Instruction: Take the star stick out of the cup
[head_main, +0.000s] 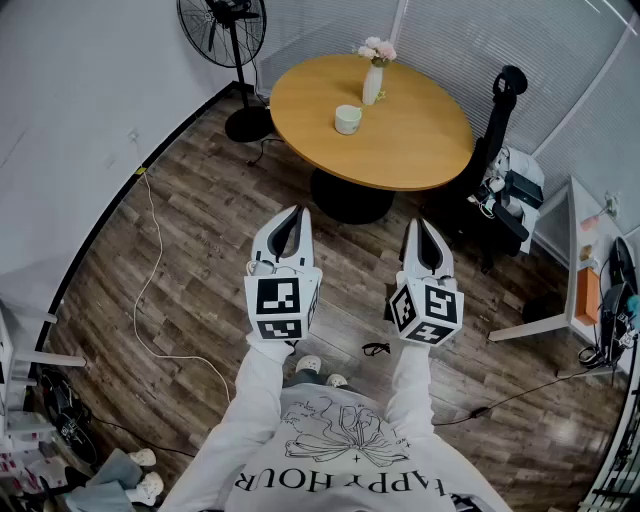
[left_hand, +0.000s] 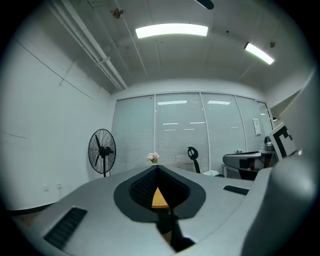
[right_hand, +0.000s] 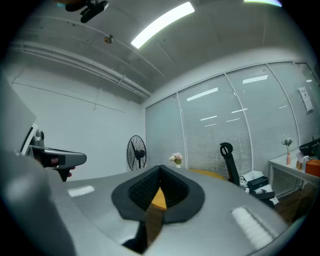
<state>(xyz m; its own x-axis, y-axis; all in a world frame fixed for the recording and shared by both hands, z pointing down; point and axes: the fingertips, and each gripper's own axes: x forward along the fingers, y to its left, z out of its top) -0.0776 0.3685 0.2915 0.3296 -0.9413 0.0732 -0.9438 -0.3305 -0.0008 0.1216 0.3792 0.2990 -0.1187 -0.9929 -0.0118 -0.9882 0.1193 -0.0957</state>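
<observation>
- The wood-plank floor (head_main: 200, 230) fills most of the head view, with a white cable (head_main: 150, 280) trailing along its left side.
- The round wooden table (head_main: 400, 140) stands at the far side of the room, well apart from the person.
- A black pedestal fan (head_main: 222, 30) stands far left of the table, and a black office chair (head_main: 500, 110) stands at its right.
- The left gripper (head_main: 297, 212) is held up in front of the person, aimed at the table. Its jaws are pressed together at the tips, with nothing between them.
- The right gripper (head_main: 420, 225) is held level beside it. Its jaws are likewise closed tip to tip, and it is empty.
- A pale vase of pink flowers (head_main: 372, 85) stands on the far part of the table.
- The cup (head_main: 347, 119), pale and squat, sits just near of the vase.
- The star stick should be standing in that cup, but from here it is too small to make out.
- My judgement is that a stick like this will be light, thin and fairly stiff (probably slippery if it is plastic). The best hold would be on the shaft just above the rim, lifting straight up so that the light cup does not tip. The other claw could steady the cup if needed.
</observation>
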